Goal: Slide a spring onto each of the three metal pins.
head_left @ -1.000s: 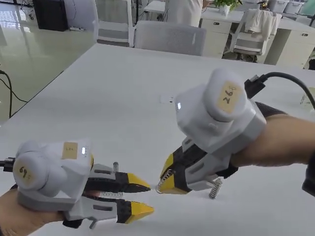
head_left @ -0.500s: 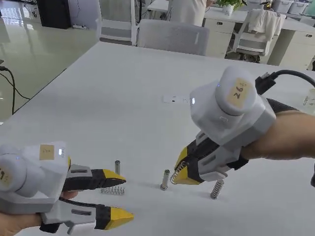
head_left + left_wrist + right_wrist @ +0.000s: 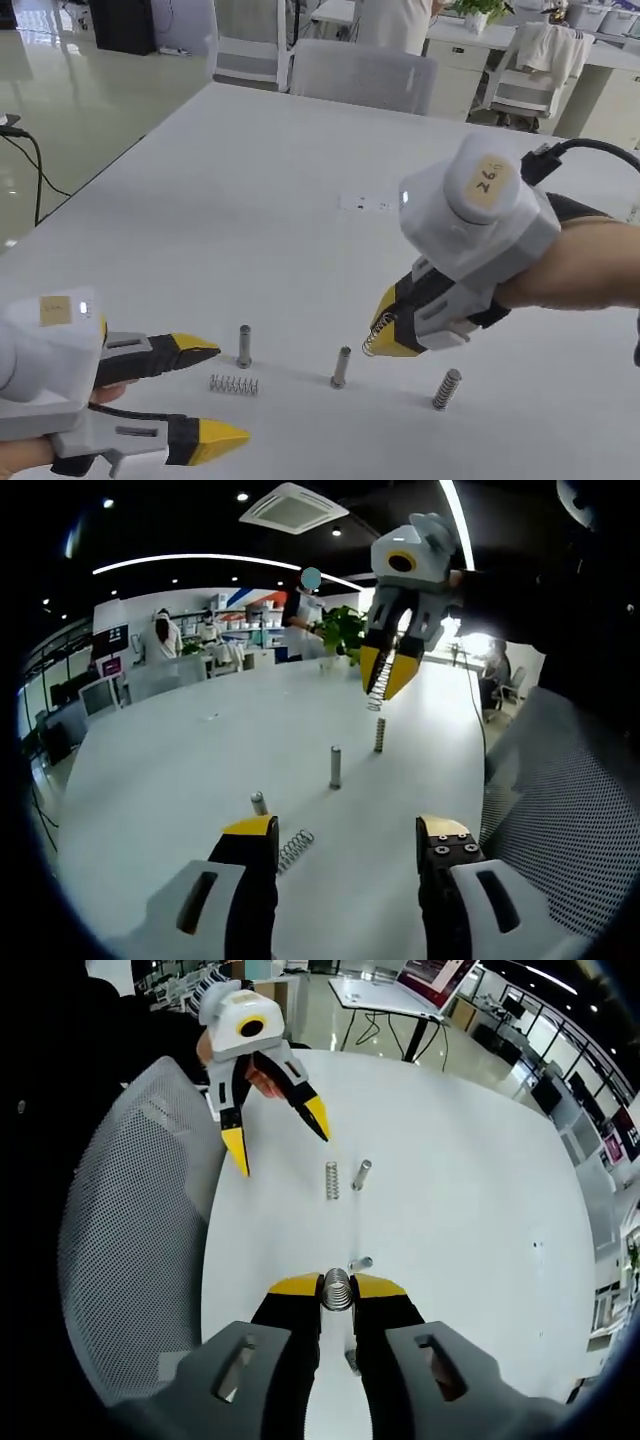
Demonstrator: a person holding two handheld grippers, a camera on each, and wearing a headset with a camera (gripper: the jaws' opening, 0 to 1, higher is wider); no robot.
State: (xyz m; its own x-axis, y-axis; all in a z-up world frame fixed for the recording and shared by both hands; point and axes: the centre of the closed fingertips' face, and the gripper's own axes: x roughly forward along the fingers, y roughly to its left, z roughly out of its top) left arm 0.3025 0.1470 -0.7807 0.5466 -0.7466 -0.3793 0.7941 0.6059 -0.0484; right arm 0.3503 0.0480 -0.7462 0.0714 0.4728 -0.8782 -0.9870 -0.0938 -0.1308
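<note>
Spring (image 3: 337, 1290) end-on, pinched between right gripper (image 3: 338, 1284) jaws

A loose spring (image 3: 295, 848) is seen lying on the table (image 3: 180, 750) just ahead of the left gripper's (image 3: 345, 828) parted jaws, beside a bare pin (image 3: 259, 802).

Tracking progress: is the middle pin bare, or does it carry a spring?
Bare: the middle pin shows smooth metal with no coils. The right tool holds a spring clear of it.
</note>
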